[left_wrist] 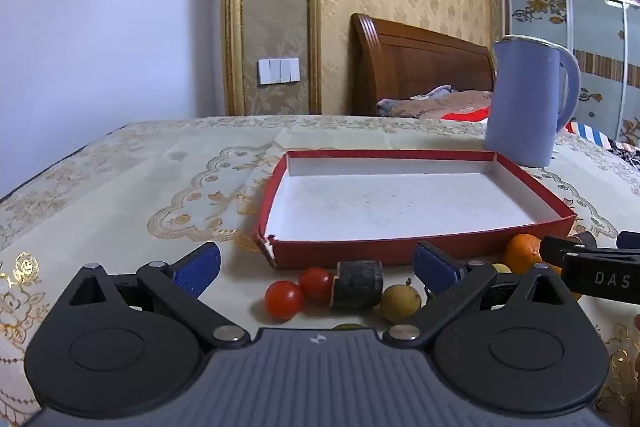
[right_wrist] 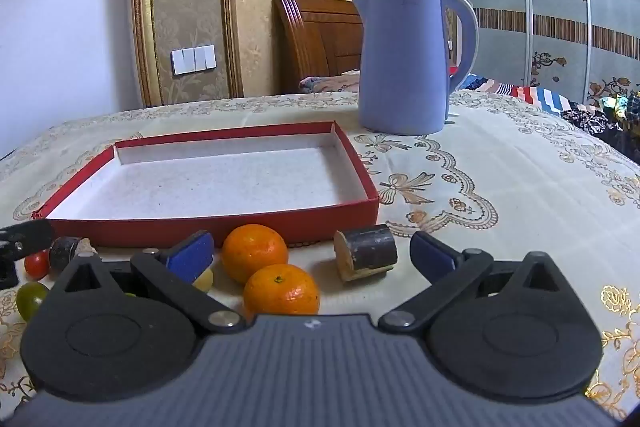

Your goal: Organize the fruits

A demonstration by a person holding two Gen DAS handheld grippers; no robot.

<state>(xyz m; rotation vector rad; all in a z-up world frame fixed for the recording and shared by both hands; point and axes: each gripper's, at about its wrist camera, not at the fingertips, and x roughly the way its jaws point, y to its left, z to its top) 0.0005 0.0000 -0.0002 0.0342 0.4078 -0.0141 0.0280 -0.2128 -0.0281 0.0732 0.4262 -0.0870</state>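
Note:
A shallow red box [left_wrist: 460, 249] [right_wrist: 224, 225] with a white, empty inside lies on the table. Fruit sits along its near side. In the left wrist view, two cherry tomatoes [left_wrist: 283, 299], a dark sugarcane piece [left_wrist: 356, 284] and a small yellowish fruit [left_wrist: 400, 303] lie between the wide-apart fingers of my left gripper [left_wrist: 316, 265], which is open. In the right wrist view, two oranges [right_wrist: 255, 253] [right_wrist: 281, 289] and another sugarcane piece [right_wrist: 366, 257] lie between the fingers of my right gripper [right_wrist: 310, 253], also open and holding nothing.
A tall blue kettle [right_wrist: 404, 61] stands behind the box's right corner. A green fruit [right_wrist: 31, 299] and a tomato [right_wrist: 37, 264] lie at the far left of the right wrist view. A patterned cloth [right_wrist: 500, 167] covers the table; a wooden headboard [left_wrist: 420, 67] is behind.

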